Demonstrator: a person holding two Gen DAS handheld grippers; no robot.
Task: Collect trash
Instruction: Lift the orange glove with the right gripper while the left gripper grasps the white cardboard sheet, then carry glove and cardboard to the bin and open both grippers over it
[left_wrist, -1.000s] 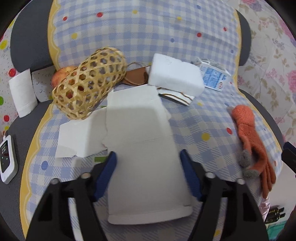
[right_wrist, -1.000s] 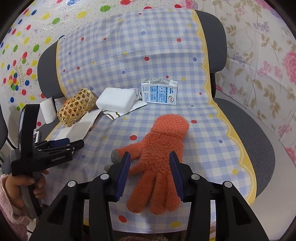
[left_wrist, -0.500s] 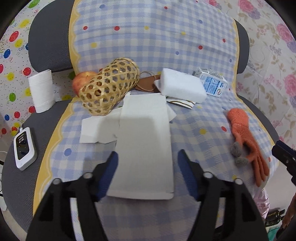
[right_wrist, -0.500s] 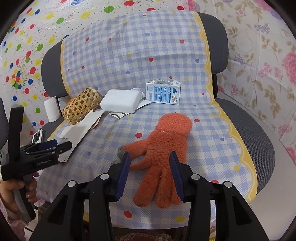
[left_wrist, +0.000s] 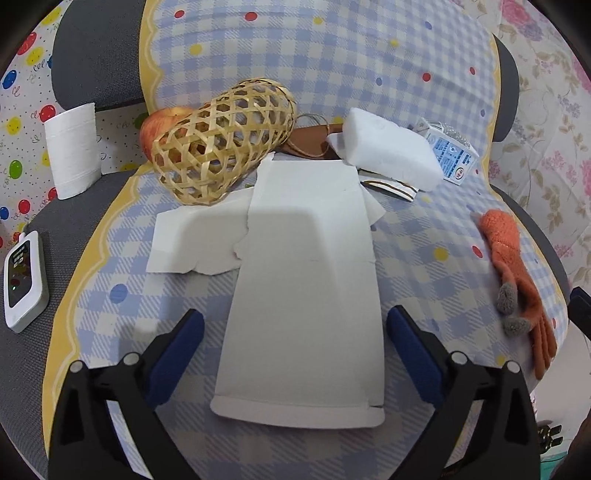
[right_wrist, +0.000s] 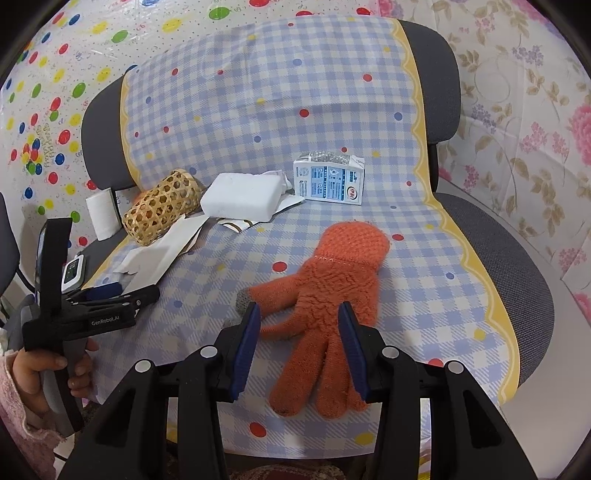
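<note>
- Two blue pads on my left gripper (left_wrist: 295, 328) have just been opening up, and now they stand spread wide either side of the flat white cardboard piece (left_wrist: 306, 295). It sits between them but neither pad is touching it, so nothing's gripped on that side.
- Compared with a second ago the cardboard looks smaller and I see more of the seat around it, so I'd say the view has backed off a bit while the jaws widened. My read: I'm lining up for a grab across its width, not holding yet.
- Over on my right gripper (right_wrist: 299, 325), the fingers are parked half apart, same gap as a second ago, hanging above the orange glove (right_wrist: 325, 306). Can't see them pinching anything.
- Moving outward, the cardboard lies flat on the checked seat cover (left_wrist: 424, 266), with a torn white paper scrap (left_wrist: 192, 243) just beside its left edge and partly tucked under it.
- Further back: a woven bamboo basket (left_wrist: 221, 144) on its side with an apple (left_wrist: 159, 125) behind it, a white foam block (left_wrist: 388, 155), and a small milk carton (right_wrist: 328, 181).
- Off the cover on the grey chair there's a paper roll (left_wrist: 72, 151) and a little white remote-looking gadget (left_wrist: 22, 277).
- Trash-wise everything's still on the chair; I reckon cardboard first, then scrap and carton.
</note>
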